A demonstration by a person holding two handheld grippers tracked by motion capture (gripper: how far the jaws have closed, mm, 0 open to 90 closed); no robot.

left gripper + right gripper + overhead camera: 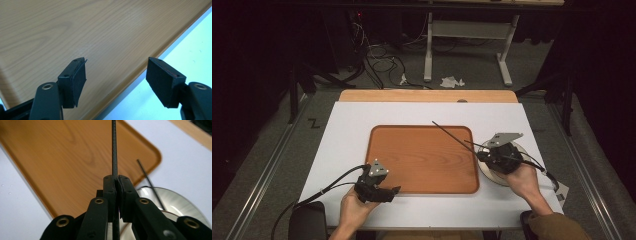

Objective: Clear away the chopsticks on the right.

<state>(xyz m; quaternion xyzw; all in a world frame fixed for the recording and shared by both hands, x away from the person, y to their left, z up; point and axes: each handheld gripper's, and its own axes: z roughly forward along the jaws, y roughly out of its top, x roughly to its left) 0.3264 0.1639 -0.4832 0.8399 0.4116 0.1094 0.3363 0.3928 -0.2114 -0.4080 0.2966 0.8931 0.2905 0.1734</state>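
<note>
My right gripper (117, 180) is shut on a thin black stick (114, 147) that runs out past the jaws over the wooden tray (62, 157). In the high view that stick (454, 135) slants up and left from the right gripper (480, 154), above the tray's right end. A second black stick (150, 183) lies with one end on the pale round plate (182, 202) just right of the tray. My left gripper (394, 190) rests at the tray's front edge (422, 192). Its jaws (116, 72) stand wide open with nothing between them, above the tray (75, 30).
The tray (422, 160) sits in the middle of a white table top (347, 130), with the plate (490, 176) under my right hand. A wooden strip (427, 96) runs along the far edge. Beyond it are cables and a table frame (467, 30) on the floor.
</note>
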